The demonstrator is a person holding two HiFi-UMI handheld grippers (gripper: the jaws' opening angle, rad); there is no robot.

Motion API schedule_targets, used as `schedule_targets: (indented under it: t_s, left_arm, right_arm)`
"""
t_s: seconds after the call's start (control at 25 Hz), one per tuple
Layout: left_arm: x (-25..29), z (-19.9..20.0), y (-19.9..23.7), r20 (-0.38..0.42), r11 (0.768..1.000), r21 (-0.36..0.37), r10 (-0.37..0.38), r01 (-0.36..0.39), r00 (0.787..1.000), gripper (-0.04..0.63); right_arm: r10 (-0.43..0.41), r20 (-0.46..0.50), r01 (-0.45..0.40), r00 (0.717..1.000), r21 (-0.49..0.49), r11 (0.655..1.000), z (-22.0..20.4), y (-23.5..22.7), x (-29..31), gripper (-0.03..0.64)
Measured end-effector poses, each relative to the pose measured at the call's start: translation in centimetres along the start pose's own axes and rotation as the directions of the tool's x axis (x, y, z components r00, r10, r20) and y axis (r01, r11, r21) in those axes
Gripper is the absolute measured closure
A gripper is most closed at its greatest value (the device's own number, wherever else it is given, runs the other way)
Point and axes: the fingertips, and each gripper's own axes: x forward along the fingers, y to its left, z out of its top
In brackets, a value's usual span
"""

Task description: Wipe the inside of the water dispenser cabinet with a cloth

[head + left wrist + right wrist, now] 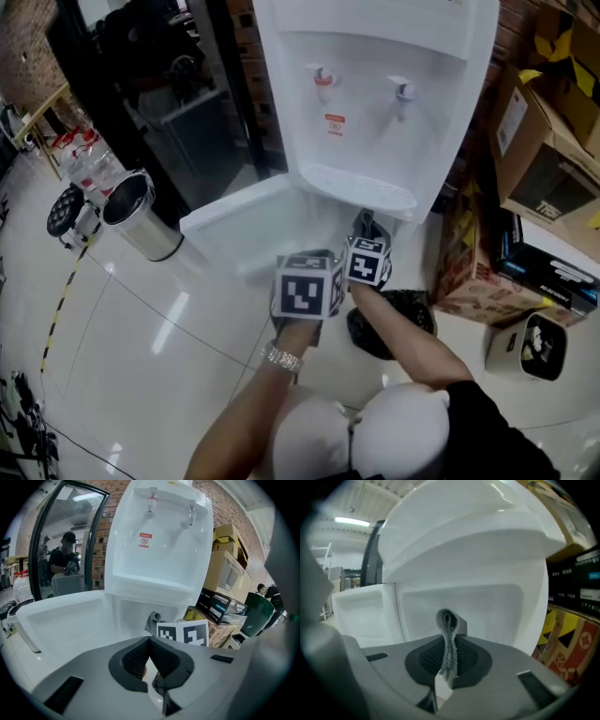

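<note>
Cloth pinched, cabinet open and bare.
The right gripper (448,658) is clamped on a thin fold of the grey cloth (448,630), right at the mouth of the water dispenser (375,94) cabinet (487,606). The left gripper (150,645) beside it is closed on nothing. So little cloth sticks out that I reckon hard plastic, not fabric, may scrape the wall, or the fold may slip free. The cabinet looks empty; the steel bin (131,202) left of the dispenser hides its contents.
</note>
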Motion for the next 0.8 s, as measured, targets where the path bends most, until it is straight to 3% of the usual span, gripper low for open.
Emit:
schedule_targets:
  t_s: [0.2,0.36,0.52,0.64,0.72,0.8]
  left_arm:
    - [-0.4,-0.1,0.1,0.001,1.0,-0.001,-0.004,0.004,1.0,0.594]
    - [-0.5,-0.2,0.4,0.004,1.0,-0.004,-0.001,0.001,1.0,0.594]
    - [-0.6,-0.2,0.2,0.004,1.0,-0.004,-0.001,0.001,1.0,0.594]
    - [-0.6,-0.2,0.0,0.004,1.0,-0.003,-0.004,0.004,1.0,0.594]
    - [-0.7,-0.1,0.0,0.006,1.0,0.0,-0.007,0.007,1.0,0.594]
    - [-0.7,0.0,0.1,0.007,1.0,0.001,-0.007,0.007,1.0,0.594]
  right_arm:
    - [-0.022,-0.052,0.026,0.998,0.077,0.997,-0.5,-2.2,0.3,0.598]
    - [-0.038,-0.192,0.076,0.981,0.192,0.979,-5.3,-4.3,1.1,0.598]
    - [0.013,-0.285,0.082,0.959,0.318,0.944,-9.2,-4.1,1.1,0.598]
    - [0.001,-0.257,0.075,0.966,0.285,0.956,-8.4,-3.8,0.8,0.598]
    - [-0.04,-0.136,0.067,0.99,0.195,0.979,-4.7,-3.8,0.4,0.598]
    - [-0.092,-0.04,0.096,0.995,0.139,0.986,-2.2,-4.6,0.2,0.597]
